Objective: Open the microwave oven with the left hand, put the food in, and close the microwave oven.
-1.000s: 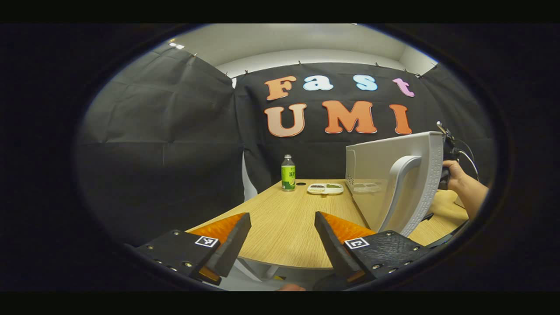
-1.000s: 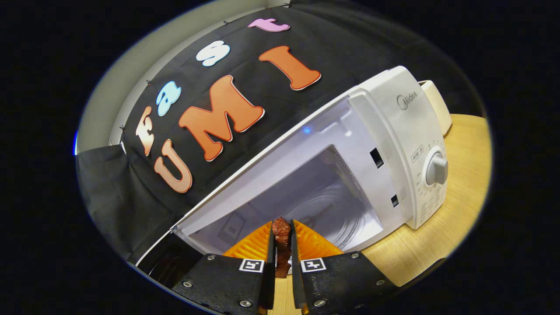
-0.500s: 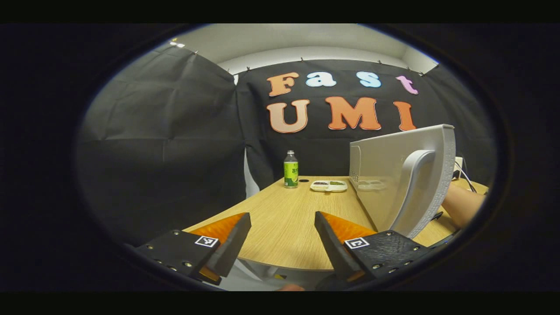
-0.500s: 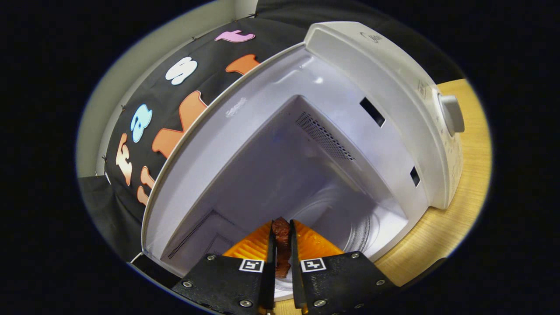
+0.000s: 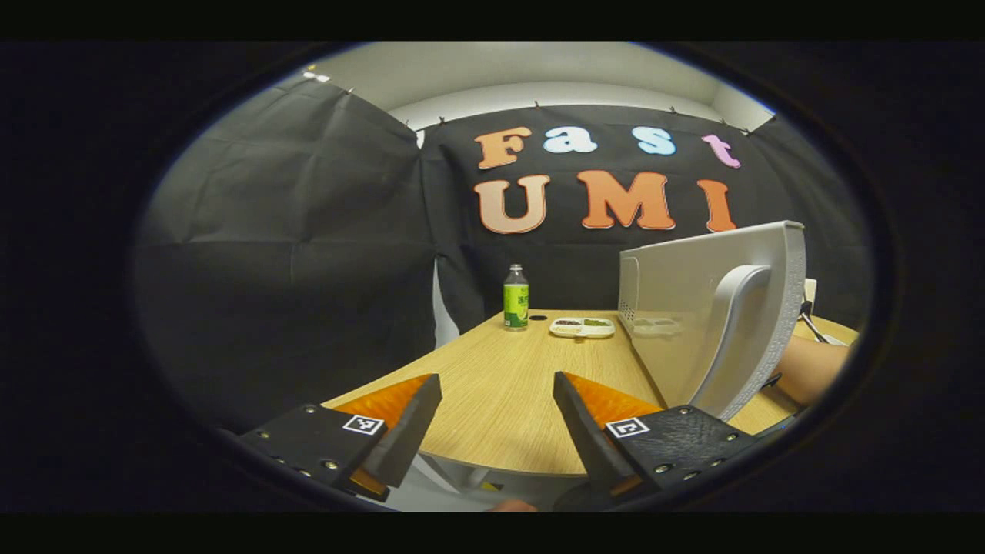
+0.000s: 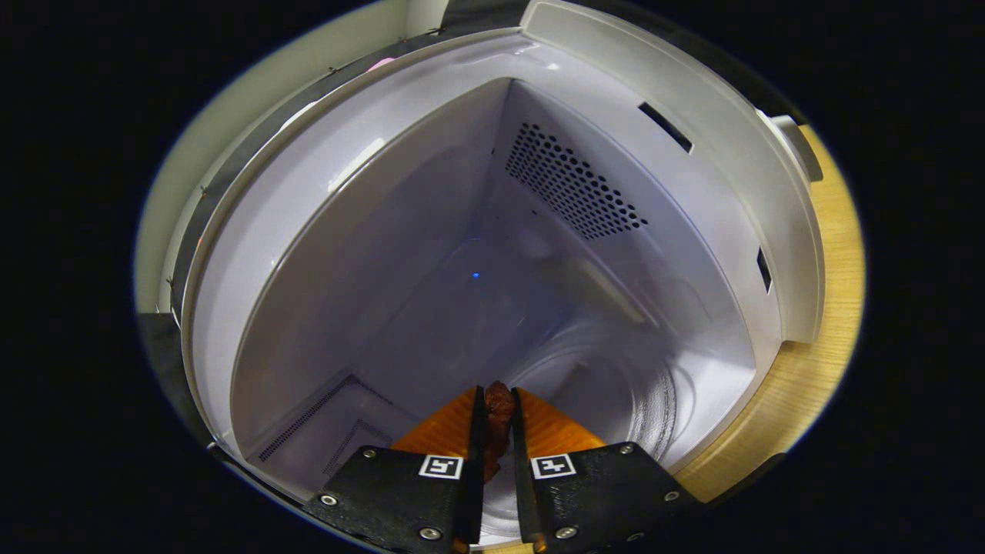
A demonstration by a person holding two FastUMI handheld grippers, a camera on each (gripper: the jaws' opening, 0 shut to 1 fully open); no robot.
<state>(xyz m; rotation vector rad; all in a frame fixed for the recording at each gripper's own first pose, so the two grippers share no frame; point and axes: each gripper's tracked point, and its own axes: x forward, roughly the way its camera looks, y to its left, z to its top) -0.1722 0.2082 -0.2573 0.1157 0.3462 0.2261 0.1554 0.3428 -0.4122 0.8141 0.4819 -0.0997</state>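
- The food [image 6: 497, 408], a dark reddish-brown chunk, is sitting pinched between the right gripper [image 6: 495, 427]'s orange fingers [image 6: 442, 427], both pressing on it; the jaws are clenching it.
- In the right gripper view, the food is hanging inside the mouth of the microwave [image 6: 677, 100], just above the near edge of the round glass turntable [image 6: 631, 385] on the cavity floor.
- The microwave's cavity is standing open around the gripper: a perforated vent panel [image 6: 573, 185] is showing on the wall beyond the food, and a small blue glint is reflecting off the back wall.
- The control knob [image 6: 793, 142] is sticking out from the microwave's front panel, off to the side of the cavity.
- The microwave is resting on the wooden bench [image 6: 816, 369].
- In the left gripper view, the microwave's door [image 5: 692, 308] is standing swung wide open, its curved handle [image 5: 739, 331] facing the camera.
- The left gripper [image 5: 496, 419] is hovering near the door with its jaws released and spread wide, holding nothing.
- A person's forearm [image 5: 808, 369] is reaching in behind the door.
- Farther from the door, a white divided tray [image 5: 582, 328] is lying on the bench, with a green-labelled bottle [image 5: 515, 298] standing upright just beyond it.
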